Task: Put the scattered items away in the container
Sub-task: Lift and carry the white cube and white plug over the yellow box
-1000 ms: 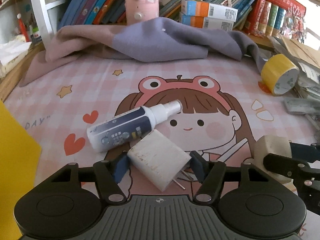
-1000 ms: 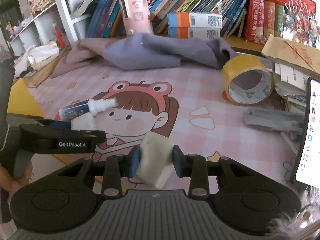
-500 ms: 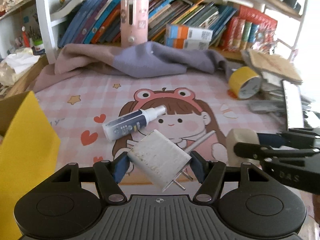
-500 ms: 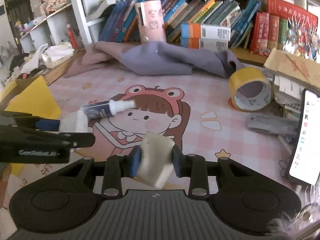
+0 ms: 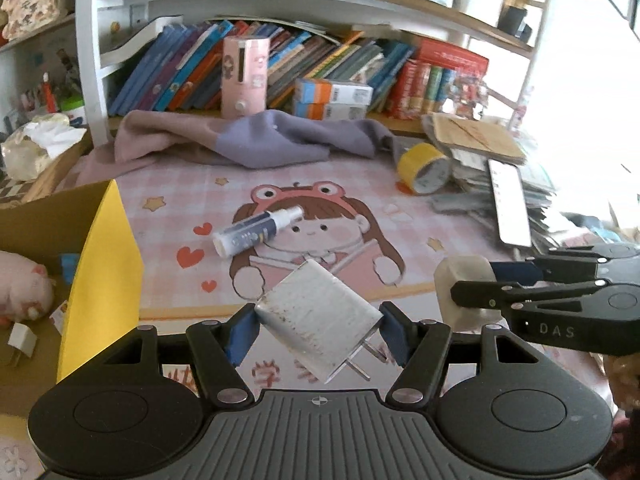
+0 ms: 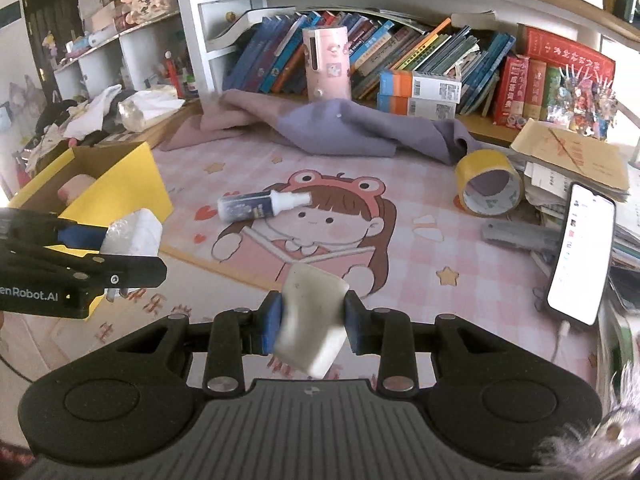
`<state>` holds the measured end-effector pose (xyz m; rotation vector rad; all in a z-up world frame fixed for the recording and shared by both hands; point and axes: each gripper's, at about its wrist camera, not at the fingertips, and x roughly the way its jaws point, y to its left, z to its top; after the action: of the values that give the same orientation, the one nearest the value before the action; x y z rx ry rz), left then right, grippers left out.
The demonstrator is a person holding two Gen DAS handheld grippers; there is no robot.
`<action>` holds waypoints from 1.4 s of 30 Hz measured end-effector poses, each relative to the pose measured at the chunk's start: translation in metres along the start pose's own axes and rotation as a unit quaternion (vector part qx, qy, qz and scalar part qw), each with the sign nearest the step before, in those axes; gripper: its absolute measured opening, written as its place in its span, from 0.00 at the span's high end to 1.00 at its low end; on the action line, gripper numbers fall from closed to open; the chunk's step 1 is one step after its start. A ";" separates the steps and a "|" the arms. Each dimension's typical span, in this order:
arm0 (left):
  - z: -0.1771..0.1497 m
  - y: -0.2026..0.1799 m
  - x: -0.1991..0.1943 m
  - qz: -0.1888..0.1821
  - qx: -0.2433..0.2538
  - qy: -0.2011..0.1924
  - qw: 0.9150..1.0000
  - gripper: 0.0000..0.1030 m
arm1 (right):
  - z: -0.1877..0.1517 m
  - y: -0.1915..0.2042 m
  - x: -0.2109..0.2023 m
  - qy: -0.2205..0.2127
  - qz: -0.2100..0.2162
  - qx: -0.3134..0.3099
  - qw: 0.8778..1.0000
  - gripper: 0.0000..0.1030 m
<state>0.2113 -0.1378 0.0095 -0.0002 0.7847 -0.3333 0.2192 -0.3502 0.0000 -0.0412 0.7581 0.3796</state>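
Hanging above the pink mat, both grippers are loaded: the left gripper is clamped on a white charger, tilted, prongs pointing down toward the camera, and the right gripper is pinched tight on a pale block. What matters next is the yellow box, which sits off to the left of both. The left gripper is the nearer one; the box's open top lies just beside it, with a pink plush and a small plug already inside. The right gripper would have to cross behind it, so I'd expect the charger to go first. A spray bottle lies on the mat, nozzle pointing right.
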 end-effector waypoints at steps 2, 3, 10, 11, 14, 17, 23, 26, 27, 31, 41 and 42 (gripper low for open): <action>-0.006 -0.001 -0.009 -0.009 0.008 -0.001 1.000 0.37 | -0.006 0.008 -0.009 0.001 -0.001 0.002 1.000 0.70; -0.009 -0.002 -0.013 -0.014 0.012 -0.003 1.000 0.37 | -0.008 0.012 -0.013 0.000 -0.002 0.002 1.000 0.70; -0.029 0.001 -0.041 -0.039 0.028 -0.015 0.999 0.37 | -0.018 0.046 -0.033 -0.008 -0.016 -0.007 1.000 0.71; -0.033 0.003 -0.044 -0.041 0.028 -0.016 0.999 0.37 | -0.020 0.051 -0.035 -0.007 -0.018 -0.008 1.000 0.71; -0.044 0.013 -0.055 -0.046 0.025 -0.017 0.998 0.37 | -0.028 0.068 -0.041 -0.007 -0.022 -0.011 1.000 0.71; -0.057 0.023 -0.071 -0.053 0.021 -0.017 0.998 0.37 | -0.035 0.087 -0.050 -0.006 -0.028 -0.013 1.000 0.71; -0.081 0.040 -0.101 -0.063 0.026 -0.017 0.998 0.37 | -0.053 0.131 -0.065 -0.008 -0.031 -0.018 0.999 0.71; -0.094 0.047 -0.114 -0.066 0.029 -0.014 0.997 0.37 | -0.063 0.153 -0.075 -0.014 -0.033 -0.018 0.999 0.71; -0.098 0.049 -0.118 -0.067 0.031 -0.013 0.997 0.37 | -0.067 0.160 -0.078 -0.016 -0.034 -0.018 0.999 0.71; -0.116 0.061 -0.137 -0.064 0.033 -0.011 0.997 0.37 | -0.077 0.186 -0.085 -0.019 -0.031 -0.017 0.999 0.71; -0.145 0.094 -0.180 -0.032 0.003 -0.024 0.999 0.37 | -0.084 0.243 -0.092 -0.025 0.002 -0.050 0.998 0.71; -0.147 0.097 -0.183 -0.029 -0.001 -0.026 0.999 0.37 | -0.084 0.248 -0.092 -0.025 0.006 -0.056 0.998 0.72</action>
<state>0.0177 0.0259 0.0201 -0.0345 0.7345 -0.3866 0.0154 -0.1628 0.0255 -0.1319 0.6871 0.4318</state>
